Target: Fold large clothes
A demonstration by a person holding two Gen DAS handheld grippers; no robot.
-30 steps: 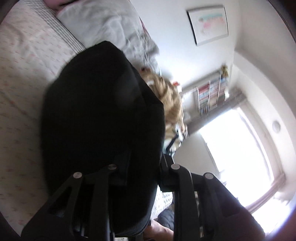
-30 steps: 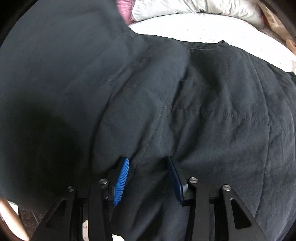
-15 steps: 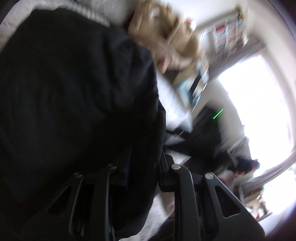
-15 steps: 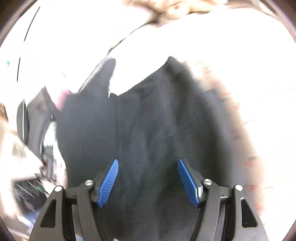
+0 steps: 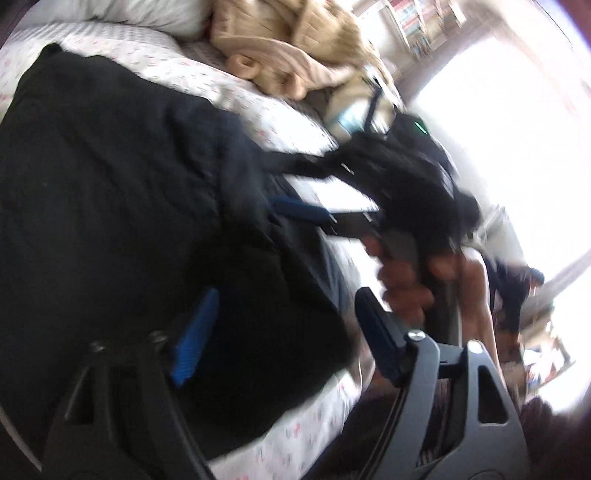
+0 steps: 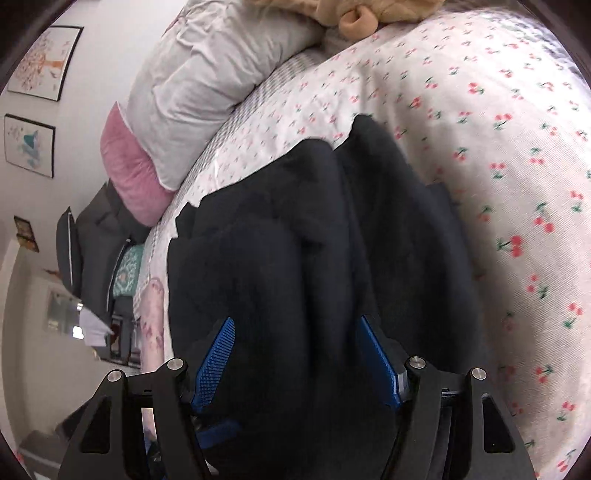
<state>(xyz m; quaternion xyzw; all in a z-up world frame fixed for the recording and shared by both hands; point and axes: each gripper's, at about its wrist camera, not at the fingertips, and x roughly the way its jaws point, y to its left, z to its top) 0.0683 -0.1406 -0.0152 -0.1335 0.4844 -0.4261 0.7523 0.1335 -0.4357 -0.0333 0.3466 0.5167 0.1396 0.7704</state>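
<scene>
A bulky black quilted garment (image 5: 110,184) lies bunched in thick folds on the cherry-print bed sheet (image 5: 280,110). My left gripper (image 5: 287,295) hovers at its near edge, jaws opening, with a fold of the cloth between the blue pads and not pinched. In the left wrist view a person's hand (image 5: 402,280) holds my right gripper (image 5: 288,184) at the garment's right edge. In the right wrist view the right gripper (image 6: 295,323) stands open over the black garment (image 6: 332,240), which fills the gap between its pads. The sheet (image 6: 480,129) shows to the right of it.
A beige knitted garment (image 5: 295,44) lies at the head of the bed, beside a white pillow (image 6: 214,74) and a pink pillow (image 6: 129,166). A bright window (image 5: 498,129) and bookshelf (image 5: 417,18) are beyond the bed. Framed pictures (image 6: 44,62) hang on the wall.
Both grippers swung across the bed with the black garment and rolled. The left jaws went from shut on the cloth to wide apart. The right jaws widened too.
</scene>
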